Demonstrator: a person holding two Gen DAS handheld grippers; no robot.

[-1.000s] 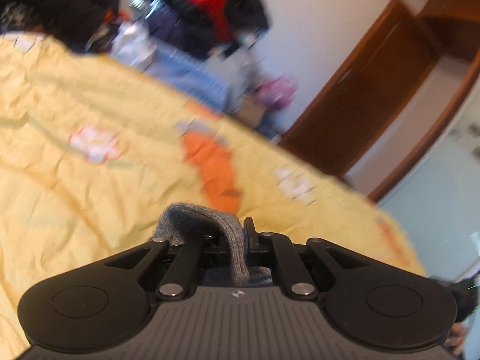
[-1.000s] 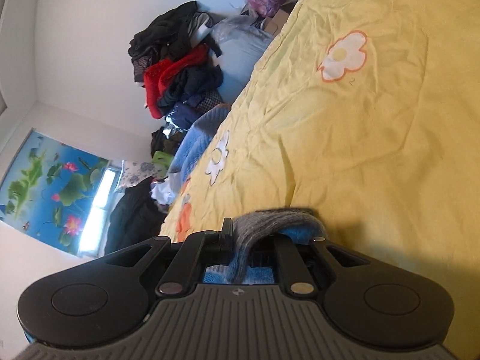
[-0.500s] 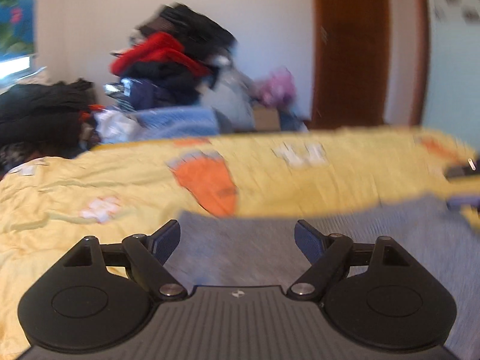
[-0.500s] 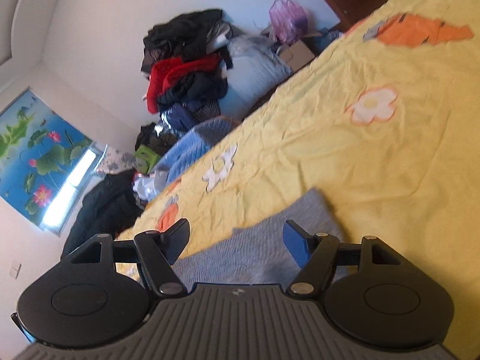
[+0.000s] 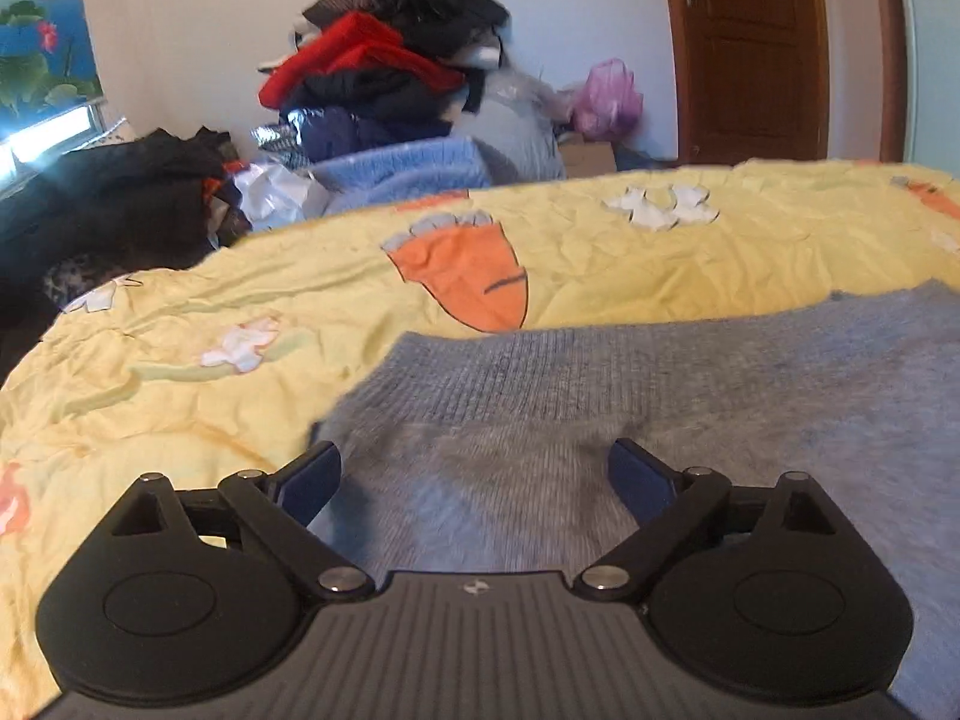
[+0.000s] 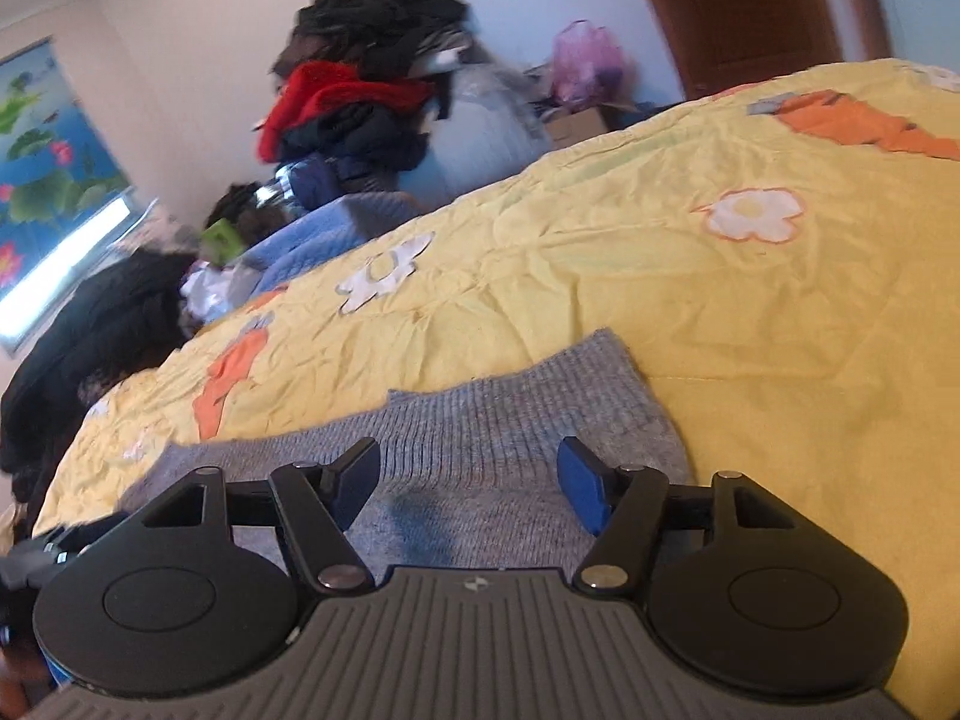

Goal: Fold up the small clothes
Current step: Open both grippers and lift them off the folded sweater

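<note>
The gray knit garment [image 5: 630, 396] is lying flat on the yellow bedspread [image 5: 690, 264]. Its ribbed edge is on the far side, away from the person. Its long way is running from left to right across the bed.

The left gripper [image 5: 477, 477] is hanging over the left end of the garment. Its jaws have just been opening, and now they are standing wide apart. Nothing is pinched between them. The gray knit is lying under them, loose.

The right gripper [image 6: 471, 483] is hanging over the right end of the garment [image 6: 510, 414], near its far right corner. Its jaws are also standing apart, a bit less wide. They are not pinching anything either.

Each gripper is close to its own end, so neither one looks nearer than the other. The cloth is lying just in front of and below both of them.

I am guessing the next fold needs both grippers to grab the garment again, one at each end. Past the bed, a big pile of clothes [image 5: 384, 78] is sitting by the wall.
</note>
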